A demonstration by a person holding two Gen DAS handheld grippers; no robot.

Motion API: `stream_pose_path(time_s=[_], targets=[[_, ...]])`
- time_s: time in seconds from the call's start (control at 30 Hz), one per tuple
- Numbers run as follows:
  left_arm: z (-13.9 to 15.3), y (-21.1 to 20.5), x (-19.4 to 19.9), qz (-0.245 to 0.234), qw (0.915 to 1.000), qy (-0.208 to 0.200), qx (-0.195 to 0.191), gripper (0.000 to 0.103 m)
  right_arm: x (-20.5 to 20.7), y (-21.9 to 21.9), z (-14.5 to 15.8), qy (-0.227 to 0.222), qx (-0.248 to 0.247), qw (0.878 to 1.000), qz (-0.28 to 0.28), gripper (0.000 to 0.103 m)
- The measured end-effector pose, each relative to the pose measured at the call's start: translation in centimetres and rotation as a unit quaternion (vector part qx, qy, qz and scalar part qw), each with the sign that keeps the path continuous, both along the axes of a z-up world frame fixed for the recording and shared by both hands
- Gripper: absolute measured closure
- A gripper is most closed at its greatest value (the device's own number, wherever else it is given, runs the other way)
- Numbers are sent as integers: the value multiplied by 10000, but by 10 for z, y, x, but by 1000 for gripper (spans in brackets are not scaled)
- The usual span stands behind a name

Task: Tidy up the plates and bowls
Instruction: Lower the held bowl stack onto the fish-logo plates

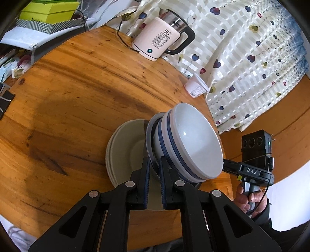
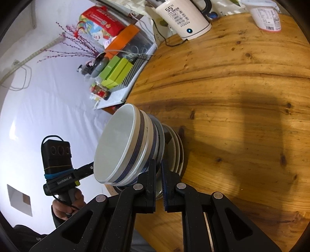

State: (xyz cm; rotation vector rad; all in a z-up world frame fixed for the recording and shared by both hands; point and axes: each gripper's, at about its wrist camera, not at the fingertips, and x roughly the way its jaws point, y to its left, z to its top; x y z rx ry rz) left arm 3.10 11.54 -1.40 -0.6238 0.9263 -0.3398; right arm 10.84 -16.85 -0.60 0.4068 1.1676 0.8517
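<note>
Two white bowls with blue bands point(image 1: 193, 139) point(image 2: 116, 147) sit nested on a dark grey plate point(image 1: 150, 131) point(image 2: 161, 135). My left gripper point(image 1: 154, 160) is shut on that plate's rim on one side. On the opposite side my right gripper point(image 2: 158, 162) is shut on the rim. Directly beneath lies a stack of pale plates point(image 1: 124, 151) point(image 2: 179, 151) on the round wooden table point(image 1: 67, 97). I cannot tell whether the dark plate touches them. Each view shows the other gripper, held by a hand, beyond the bowls.
A white kettle point(image 1: 160, 38) point(image 2: 184, 17) with its cord and a yogurt cup point(image 1: 195, 87) point(image 2: 265, 15) stand at the table's far rim. A patterned cloth point(image 1: 251, 58) hangs beyond. Green boxes point(image 1: 48, 13) crowd a side shelf. The plates lie near the table's edge.
</note>
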Motion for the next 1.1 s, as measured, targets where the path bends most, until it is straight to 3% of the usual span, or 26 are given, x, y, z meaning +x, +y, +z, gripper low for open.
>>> stream_pose_path(time_s=[1.0,1.1], targets=[[-6,11,-12,325,9995,45,-6,94,-4,24,1,-204,-295,9992,191,94],[-6,10,-13,365,9993,32,34,92,-8,21,0,-231,-296,9992,155,86]])
